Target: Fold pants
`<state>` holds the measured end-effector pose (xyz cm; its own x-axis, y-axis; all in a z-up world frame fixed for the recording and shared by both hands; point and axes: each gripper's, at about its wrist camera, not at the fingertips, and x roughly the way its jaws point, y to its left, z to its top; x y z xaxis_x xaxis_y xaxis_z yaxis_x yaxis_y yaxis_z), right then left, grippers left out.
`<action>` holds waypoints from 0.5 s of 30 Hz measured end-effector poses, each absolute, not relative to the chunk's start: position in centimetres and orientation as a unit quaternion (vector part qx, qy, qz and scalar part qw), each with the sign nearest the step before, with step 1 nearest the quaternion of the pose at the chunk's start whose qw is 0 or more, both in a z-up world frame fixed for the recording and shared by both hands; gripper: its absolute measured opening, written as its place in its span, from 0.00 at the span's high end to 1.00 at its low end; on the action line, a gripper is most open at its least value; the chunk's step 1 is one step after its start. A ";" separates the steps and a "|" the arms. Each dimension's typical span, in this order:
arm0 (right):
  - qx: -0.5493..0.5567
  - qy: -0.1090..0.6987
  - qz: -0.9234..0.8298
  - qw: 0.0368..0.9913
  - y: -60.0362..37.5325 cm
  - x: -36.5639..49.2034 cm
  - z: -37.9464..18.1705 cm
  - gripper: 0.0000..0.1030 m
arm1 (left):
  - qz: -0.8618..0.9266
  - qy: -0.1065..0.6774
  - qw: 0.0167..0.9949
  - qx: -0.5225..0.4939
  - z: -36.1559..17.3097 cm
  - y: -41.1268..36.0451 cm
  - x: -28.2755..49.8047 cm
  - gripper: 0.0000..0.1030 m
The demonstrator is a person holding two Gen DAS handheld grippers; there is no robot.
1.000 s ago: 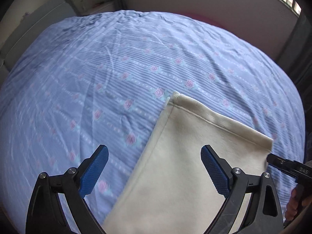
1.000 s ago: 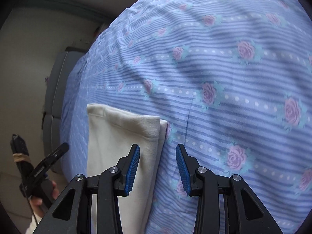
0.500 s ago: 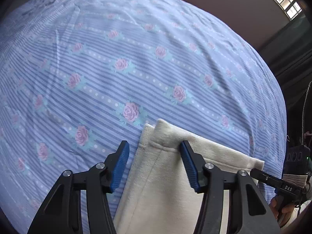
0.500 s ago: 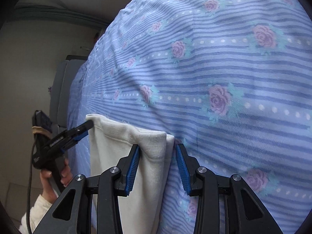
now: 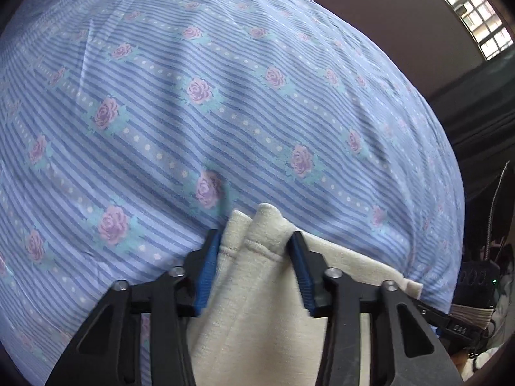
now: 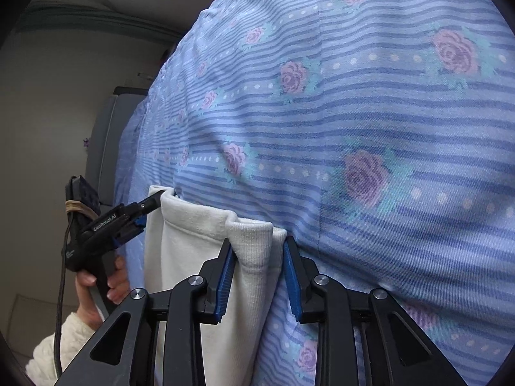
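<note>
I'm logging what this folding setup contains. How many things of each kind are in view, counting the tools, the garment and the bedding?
Tools: 2, the left tool and the right tool, each pinching a corner of the garment
Cream pants: 1
Blue striped bedsheet with roses: 1
Total: 4

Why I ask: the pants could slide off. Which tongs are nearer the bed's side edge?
Left. The left tongs pinch the pants corner right beside the bed's side edge; the right tongs pinch the other hem corner, farther in. Both have just been closing on cloth.
</note>
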<state>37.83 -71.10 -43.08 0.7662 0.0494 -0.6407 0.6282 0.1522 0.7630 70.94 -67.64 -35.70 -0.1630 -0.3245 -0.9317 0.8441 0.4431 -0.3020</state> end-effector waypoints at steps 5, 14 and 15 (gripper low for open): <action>0.602 0.301 -0.186 0.716 -71.8 38.3 -41.1 0.77 | -0.472 0.590 0.621 0.208 -33.9 -67.3 69.9 0.79; 0.492 0.301 -0.162 0.801 -68.9 38.3 -28.5 0.80 | -0.514 0.529 0.655 0.166 -22.9 -63.2 67.8 0.80; 0.471 0.303 -0.158 0.813 -68.2 38.5 -26.8 0.80 | -0.517 0.519 0.660 0.166 -21.3 -62.3 67.6 0.80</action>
<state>38.50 -68.16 -26.82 0.7664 0.0283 -0.6417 0.5423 0.5068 0.6701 67.56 -62.27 -21.29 -0.0738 -0.5092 -0.8575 0.8548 0.4107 -0.3174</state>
